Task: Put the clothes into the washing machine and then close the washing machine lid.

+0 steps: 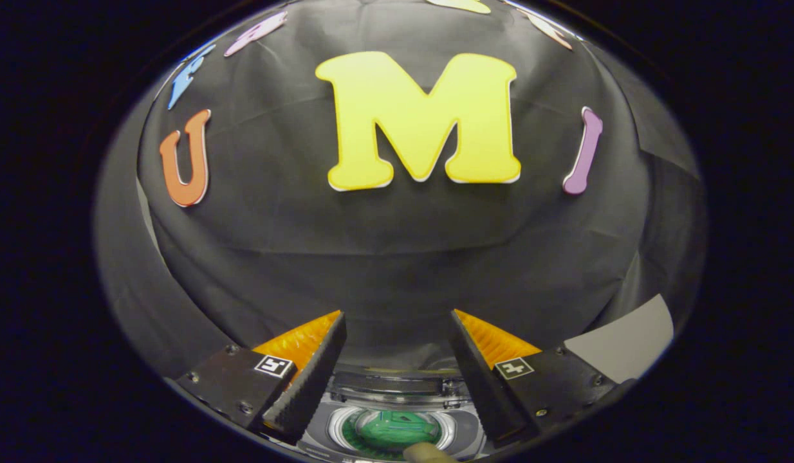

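The claw [397, 334] stands wide apart with nothing between its fingers, low in the frame. Between and below the fingers, at bottom centre, sits the washing machine [458, 429], lid [387, 384] raised, green clothes [392, 429] lying inside its round drum opening.

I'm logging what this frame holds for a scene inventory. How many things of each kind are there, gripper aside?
Washing machine: 1, lid up, below the open gripper.
Green garment: 1, in the drum.
Tan item: 1, at the drum's near rim; what it is cannot be told.
Grey panel: 1, beyond the right finger.
Total: 4
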{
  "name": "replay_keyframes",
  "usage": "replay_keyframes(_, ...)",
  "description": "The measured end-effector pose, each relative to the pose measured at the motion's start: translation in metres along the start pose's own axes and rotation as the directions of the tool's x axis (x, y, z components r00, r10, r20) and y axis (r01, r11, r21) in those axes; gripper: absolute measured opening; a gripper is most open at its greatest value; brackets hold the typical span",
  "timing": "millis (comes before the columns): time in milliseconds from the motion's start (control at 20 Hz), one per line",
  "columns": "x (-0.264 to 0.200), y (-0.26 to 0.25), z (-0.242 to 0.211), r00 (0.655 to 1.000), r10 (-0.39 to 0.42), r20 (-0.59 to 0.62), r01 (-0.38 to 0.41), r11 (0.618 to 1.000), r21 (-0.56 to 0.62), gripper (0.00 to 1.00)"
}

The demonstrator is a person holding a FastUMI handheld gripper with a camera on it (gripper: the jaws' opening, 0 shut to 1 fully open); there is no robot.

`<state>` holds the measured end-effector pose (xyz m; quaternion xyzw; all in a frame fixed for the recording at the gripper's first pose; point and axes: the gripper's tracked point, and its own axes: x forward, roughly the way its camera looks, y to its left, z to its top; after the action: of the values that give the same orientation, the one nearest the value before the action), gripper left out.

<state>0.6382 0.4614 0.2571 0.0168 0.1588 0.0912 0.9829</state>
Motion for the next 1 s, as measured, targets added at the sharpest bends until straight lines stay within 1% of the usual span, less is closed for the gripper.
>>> replay_keyframes(100, 0.017, 0.006, -0.009, 0.999, 0.013, -0.049, -0.013, 1.000, 0.006, 0.99)
replay_keyframes(250, 0.036, 0.011, -0.030, 0.992, 0.006, -0.128, -0.005, 1.000, 0.008, 0.99)
replay_keyframes(500, 0.049, 0.014, -0.060, 0.978, -0.031, -0.204, 0.030, 1.000, -0.011, 0.99)
replay_keyframes(550, 0.048, 0.014, -0.063, 0.977, -0.023, -0.213, 0.024, 1.000, 0.003, 0.99)
replay_keyframes(600, 0.051, 0.013, -0.062, 0.979, -0.031, -0.201, 0.034, 0.999, 0.013, 1.00)
replay_keyframes(750, 0.048, 0.011, -0.062, 0.982, -0.027, -0.189, 0.032, 0.999, 0.025, 1.00)
replay_keyframes(1000, 0.044, 0.013, -0.064, 0.993, -0.024, -0.114, 0.024, 1.000, 0.000, 1.00)
